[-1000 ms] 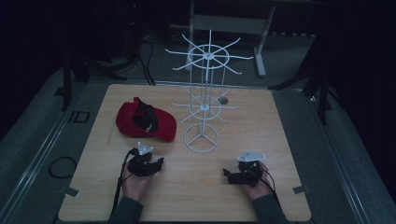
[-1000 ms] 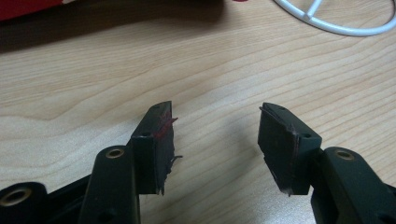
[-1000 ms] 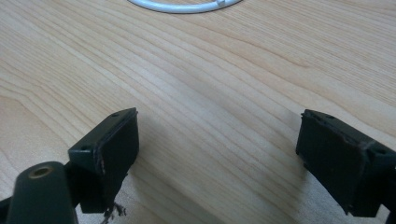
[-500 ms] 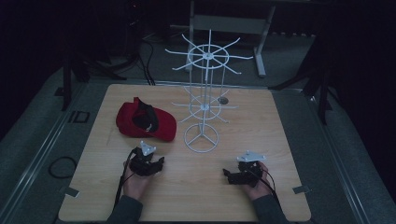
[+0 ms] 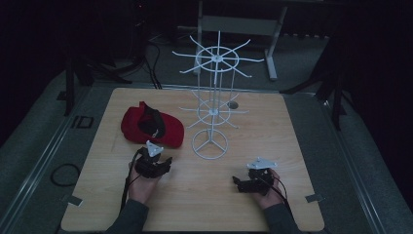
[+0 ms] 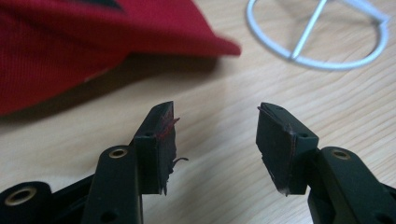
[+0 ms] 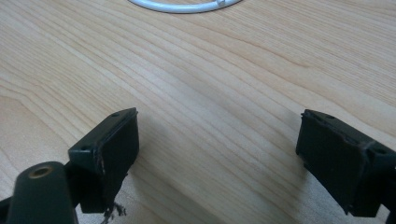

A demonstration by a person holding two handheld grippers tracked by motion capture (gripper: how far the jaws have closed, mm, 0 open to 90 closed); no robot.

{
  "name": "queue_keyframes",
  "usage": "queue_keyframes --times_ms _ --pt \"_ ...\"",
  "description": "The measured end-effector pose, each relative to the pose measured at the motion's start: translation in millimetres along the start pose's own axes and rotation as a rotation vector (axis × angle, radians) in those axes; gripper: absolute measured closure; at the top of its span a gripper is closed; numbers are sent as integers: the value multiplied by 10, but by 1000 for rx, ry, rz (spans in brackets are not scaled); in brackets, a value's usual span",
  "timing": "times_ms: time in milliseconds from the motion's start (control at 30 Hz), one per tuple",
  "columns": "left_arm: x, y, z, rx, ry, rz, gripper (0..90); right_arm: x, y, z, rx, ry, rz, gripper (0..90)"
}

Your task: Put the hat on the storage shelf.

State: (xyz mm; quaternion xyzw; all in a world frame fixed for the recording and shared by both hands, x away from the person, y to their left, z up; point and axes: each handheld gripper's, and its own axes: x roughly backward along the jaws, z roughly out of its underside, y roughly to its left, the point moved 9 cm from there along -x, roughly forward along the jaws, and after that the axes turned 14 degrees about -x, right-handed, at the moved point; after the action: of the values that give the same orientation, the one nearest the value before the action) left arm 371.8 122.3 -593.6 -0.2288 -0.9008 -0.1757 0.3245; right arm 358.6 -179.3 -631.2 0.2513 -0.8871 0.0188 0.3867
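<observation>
My left hand-held gripper (image 5: pixel 157 157) sits low over the desk (image 5: pixel 292 126) with its jaws apart and nothing between them, pointed at the red cap (image 5: pixel 152 126), which lies crown-down on the left half of the desk, just ahead of me. In the left gripper view the cap's brim (image 6: pixel 187 37) is near the fingertips (image 6: pixel 161 126) but not touching them. My right hand-held gripper (image 5: pixel 243 183) rests well apart on the right side, jaws spread wide over bare wood, holding nothing.

What worries me most is the white wire rack (image 5: pixel 214 97) standing just beside the cap. Its round base (image 6: pixel 322 35) is close to my left jaws, and its thin arms stick out at two levels above the cap. If I lift the cap carelessly, I judge it could snag an arm and tip the whole rack, which looks light.

The grip itself is another risk. The brim is thin and lies flat against the desk; if I come in too high the pads may slide over it, and if I pinch only soft fabric the cap could sag and slip free. There are loose red threads on my left pad (image 6: pixel 168 123), which may weaken the hold
</observation>
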Motion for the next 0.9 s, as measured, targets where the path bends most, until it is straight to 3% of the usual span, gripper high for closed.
queue_keyframes --times_ms 67,333,500,633,833,900 --pt "-10 6 -36 11 -2 11 480 0 -1 0 1 0 0 131" --pt "-182 89 -114 183 -10 25 469 0 0 0 0 0 0 131" --pt "-216 62 -209 226 -29 20 449 0 0 0 0 0 0 131" --pt "-258 68 -237 286 -42 44 440 0 0 0 0 0 0 131" --pt "-293 149 -182 344 -25 46 470 0 1 0 0 0 0 130" --pt "-257 186 -154 347 -26 39 472 0 1 1 -1 0 0 130"
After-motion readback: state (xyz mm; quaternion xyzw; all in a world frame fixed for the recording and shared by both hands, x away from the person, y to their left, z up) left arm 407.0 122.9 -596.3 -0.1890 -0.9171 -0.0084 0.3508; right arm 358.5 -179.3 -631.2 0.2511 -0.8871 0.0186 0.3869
